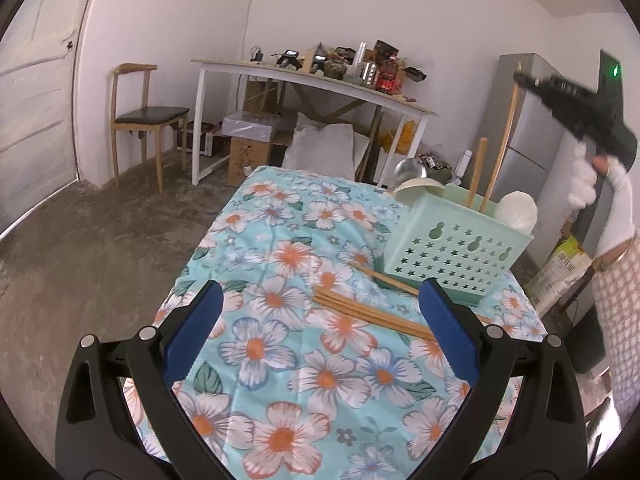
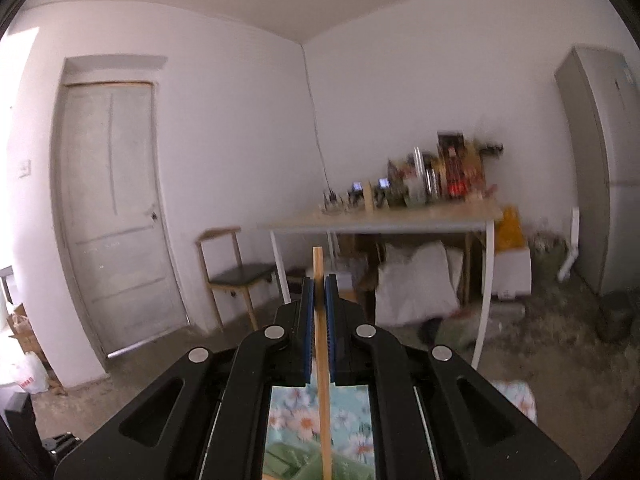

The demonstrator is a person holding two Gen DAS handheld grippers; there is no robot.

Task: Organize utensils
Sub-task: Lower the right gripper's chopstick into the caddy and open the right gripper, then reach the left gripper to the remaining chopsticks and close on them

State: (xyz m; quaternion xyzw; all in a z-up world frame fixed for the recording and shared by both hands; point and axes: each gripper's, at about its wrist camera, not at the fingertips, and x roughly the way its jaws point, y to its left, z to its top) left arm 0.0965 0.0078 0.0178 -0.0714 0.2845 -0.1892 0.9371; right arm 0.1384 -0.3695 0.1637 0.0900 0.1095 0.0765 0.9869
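Your left gripper (image 1: 318, 328) nearest lens, jaws released wide, nothing between, low over floral-cloth desk (image 1: 256, 280). Bare floor (image 1: 80, 248) left of desk edge; cloth ahead clear up to far edge. Loose chopsticks (image 1: 372, 312) lie flat just ahead, long axis slanting toward your right jaw. Mint basket (image 1: 456, 252) near right edge holds upright wooden handles, white spoon. Your right gripper (image 2: 319, 292) raised above basket, jaws clenched on single chopstick (image 2: 322, 360), axis near vertical.
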